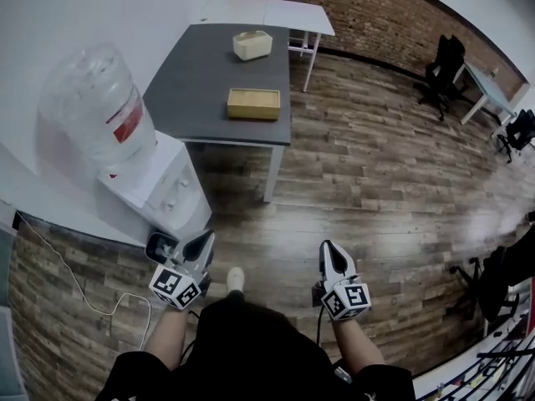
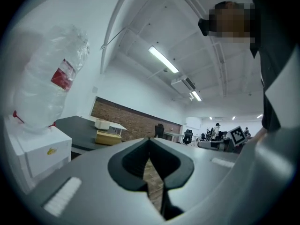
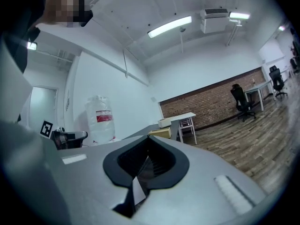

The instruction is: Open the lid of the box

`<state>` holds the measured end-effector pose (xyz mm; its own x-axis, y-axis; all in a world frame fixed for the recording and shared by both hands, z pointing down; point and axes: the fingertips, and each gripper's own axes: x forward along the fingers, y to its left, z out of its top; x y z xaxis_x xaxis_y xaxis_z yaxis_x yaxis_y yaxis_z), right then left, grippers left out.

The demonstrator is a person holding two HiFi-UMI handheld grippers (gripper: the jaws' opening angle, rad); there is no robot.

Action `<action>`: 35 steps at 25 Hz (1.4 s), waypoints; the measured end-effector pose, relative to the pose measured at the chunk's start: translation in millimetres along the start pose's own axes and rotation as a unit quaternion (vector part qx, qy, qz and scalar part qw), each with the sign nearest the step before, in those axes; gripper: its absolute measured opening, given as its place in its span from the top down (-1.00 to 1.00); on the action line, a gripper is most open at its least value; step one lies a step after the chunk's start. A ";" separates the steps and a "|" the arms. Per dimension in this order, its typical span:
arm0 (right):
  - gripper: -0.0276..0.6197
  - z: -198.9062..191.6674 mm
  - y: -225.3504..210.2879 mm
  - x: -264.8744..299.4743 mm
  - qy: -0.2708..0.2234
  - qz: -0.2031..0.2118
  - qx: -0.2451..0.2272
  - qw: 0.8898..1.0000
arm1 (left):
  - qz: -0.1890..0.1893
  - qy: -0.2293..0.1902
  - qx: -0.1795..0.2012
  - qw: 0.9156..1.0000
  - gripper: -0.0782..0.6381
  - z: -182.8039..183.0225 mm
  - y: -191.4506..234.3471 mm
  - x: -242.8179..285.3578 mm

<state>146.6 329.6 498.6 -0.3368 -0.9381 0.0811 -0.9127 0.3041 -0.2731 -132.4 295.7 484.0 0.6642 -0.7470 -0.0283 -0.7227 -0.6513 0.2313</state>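
Box (image 1: 253,104), tan, rectangular, on matte grey table (image 1: 191,90); left claw (image 1: 205,241), right claw (image 1: 328,249) pinched together, empty.

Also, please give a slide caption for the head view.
Left gripper and right gripper shut and empty, away from the tan box on the table.

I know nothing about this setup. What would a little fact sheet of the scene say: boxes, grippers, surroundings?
Tan box: on the grey table, near its front edge, looks closed
Cream box: same table, farther back
Left gripper: shut, empty, low by the person's body
Right gripper: shut, empty, likewise
Water dispenser: left of the table
Progress: boxes untouched
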 end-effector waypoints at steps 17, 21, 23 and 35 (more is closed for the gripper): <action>0.91 30.1 14.4 115.0 -0.003 0.005 -0.041 0.999 | 0.001 -0.030 -0.002 1.000 0.78 33.5 97.4 57.1; 0.91 34.7 18.8 139.5 -0.004 0.006 -0.041 0.999 | 0.000 -0.028 -0.005 1.000 0.78 37.4 115.2 63.4; 0.91 37.0 21.5 146.3 -0.003 0.008 -0.044 0.999 | -0.001 -0.026 -0.007 1.000 0.78 38.6 122.0 66.5; 0.91 29.7 -12.0 182.4 0.015 -0.006 -0.026 1.000 | -0.012 -0.007 -0.019 1.000 0.78 27.3 142.7 106.1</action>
<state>102.9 149.9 488.2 -0.3322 -0.9364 0.1130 -0.9270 0.3021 -0.2223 -170.3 119.9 487.4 0.6777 -0.7338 -0.0476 -0.6993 -0.6632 0.2666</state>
